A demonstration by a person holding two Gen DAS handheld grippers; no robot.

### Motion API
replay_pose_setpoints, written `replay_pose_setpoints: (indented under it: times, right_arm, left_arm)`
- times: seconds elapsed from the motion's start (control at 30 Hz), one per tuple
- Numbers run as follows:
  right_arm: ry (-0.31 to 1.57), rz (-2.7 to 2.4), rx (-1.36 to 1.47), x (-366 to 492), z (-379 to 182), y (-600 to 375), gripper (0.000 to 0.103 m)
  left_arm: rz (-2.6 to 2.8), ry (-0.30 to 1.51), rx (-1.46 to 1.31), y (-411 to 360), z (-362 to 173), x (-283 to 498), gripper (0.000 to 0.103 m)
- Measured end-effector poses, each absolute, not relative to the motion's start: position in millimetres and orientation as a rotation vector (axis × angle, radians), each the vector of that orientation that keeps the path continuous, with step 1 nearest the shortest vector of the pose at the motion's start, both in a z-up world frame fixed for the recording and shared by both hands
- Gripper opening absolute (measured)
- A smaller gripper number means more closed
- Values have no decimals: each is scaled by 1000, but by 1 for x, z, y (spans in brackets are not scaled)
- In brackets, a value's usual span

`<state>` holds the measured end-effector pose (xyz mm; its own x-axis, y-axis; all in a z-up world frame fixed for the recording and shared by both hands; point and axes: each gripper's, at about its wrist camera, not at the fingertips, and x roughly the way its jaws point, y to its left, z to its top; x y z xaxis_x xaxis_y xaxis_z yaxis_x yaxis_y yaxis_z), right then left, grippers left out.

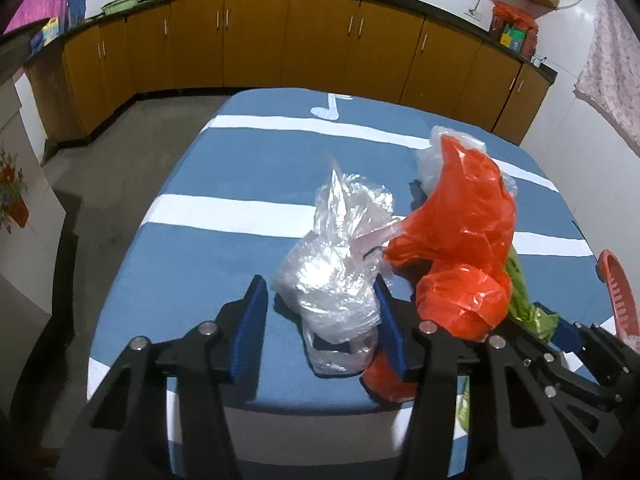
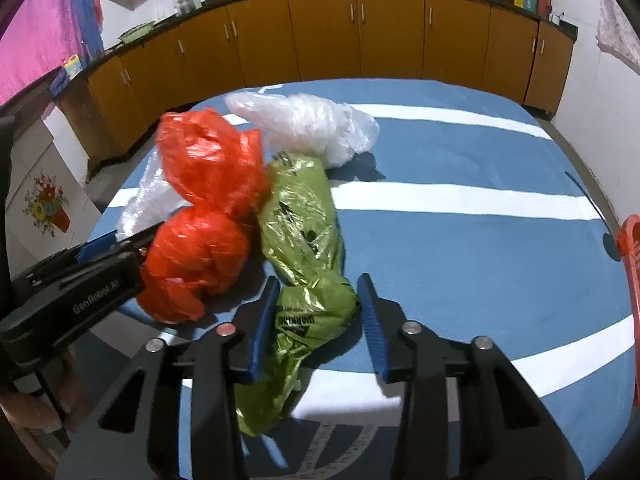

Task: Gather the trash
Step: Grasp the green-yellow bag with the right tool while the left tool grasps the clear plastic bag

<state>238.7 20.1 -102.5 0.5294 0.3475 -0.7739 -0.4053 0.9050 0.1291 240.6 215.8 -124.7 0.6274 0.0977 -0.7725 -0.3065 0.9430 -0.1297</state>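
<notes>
Blue cloth with white stripes covers the table, and on it lies a cluster of crumpled plastic bags. Going left to right in the left wrist view, the left gripper points down at a clear plastic bag that sits between its two blue pads. The jaws stand partly spread around this bag: the right pad touches its side, while a strip of cloth shows between the left pad and the plastic, so it is not pinched. Just beside it to the right, touching it, is an orange bag, bunched and knotted, with a second clear bag behind it. A green bag shows past the orange one, and the right gripper enters at the lower right edge. A red plastic chair stands at the table's right side.

In the right wrist view the left gripper's black body comes in from the left, against the orange bag. The green bag lies lengthwise, its twisted lower part between the right gripper's pads. Those jaws are narrowed around it: the left pad presses its side and the right pad seems just to reach it, though a firm pinch cannot be told. Orange-brown cabinets line the far wall.
</notes>
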Motion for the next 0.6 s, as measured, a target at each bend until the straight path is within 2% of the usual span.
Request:
replay_pose_setpoints:
  times: [0.27, 0.33, 0.43, 0.6]
  right_arm:
    - [912, 429, -63, 242, -103, 8, 37]
    - [902, 417, -74, 240, -102, 8, 33]
    - [889, 382, -74, 240, -102, 1, 33]
    - [876, 310, -48, 245, -99, -19, 33]
  left_arm:
    - [237, 874, -254, 216, -126, 245, 51]
    - [235, 872, -249, 215, -126, 246, 38]
    - [234, 869, -243, 215, -126, 246, 31]
    - [247, 846, -240, 218, -122, 242, 29]
